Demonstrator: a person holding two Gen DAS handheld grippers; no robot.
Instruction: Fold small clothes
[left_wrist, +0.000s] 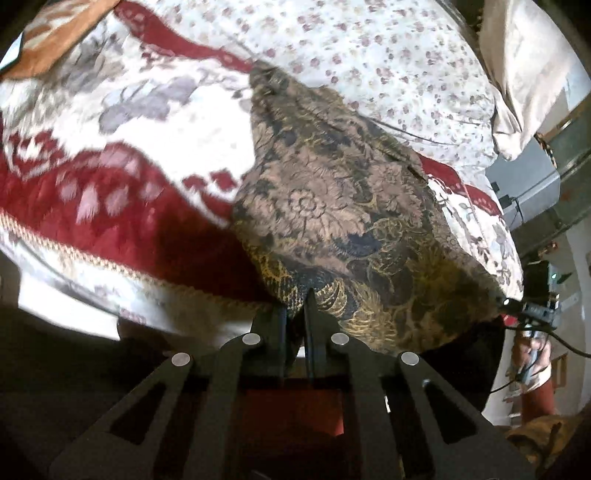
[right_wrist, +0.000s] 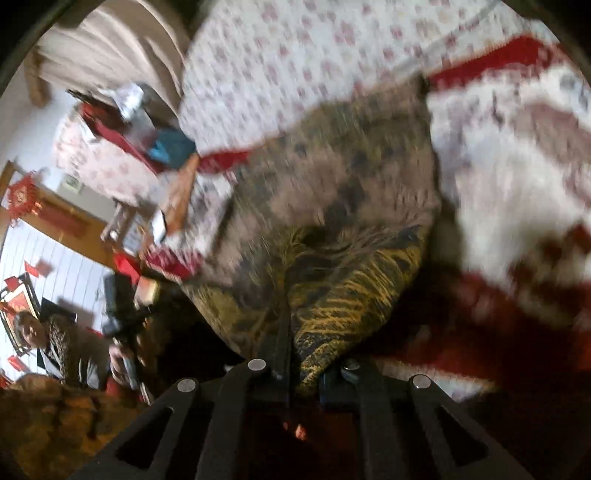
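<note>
Garment of soft, limp brown-and-gold floral fabric (left_wrist: 332, 206), draped above the red-and-white patterned bedspread (left_wrist: 110, 206), hangs pinched at its near hem corners by the closed left gripper (left_wrist: 297, 314) and closed right gripper (right_wrist: 295, 350); corner holds suit it best.

- The garment (left_wrist: 332, 206) is a small piece of brown cloth with a dense floral print in black and mustard yellow.
- It is lifted at its near edge, stretched and draped like a tent, tapering to a far corner on the bed.
- In the right wrist view the garment (right_wrist: 332, 206) is blurred, its near hem bunched.
</note>
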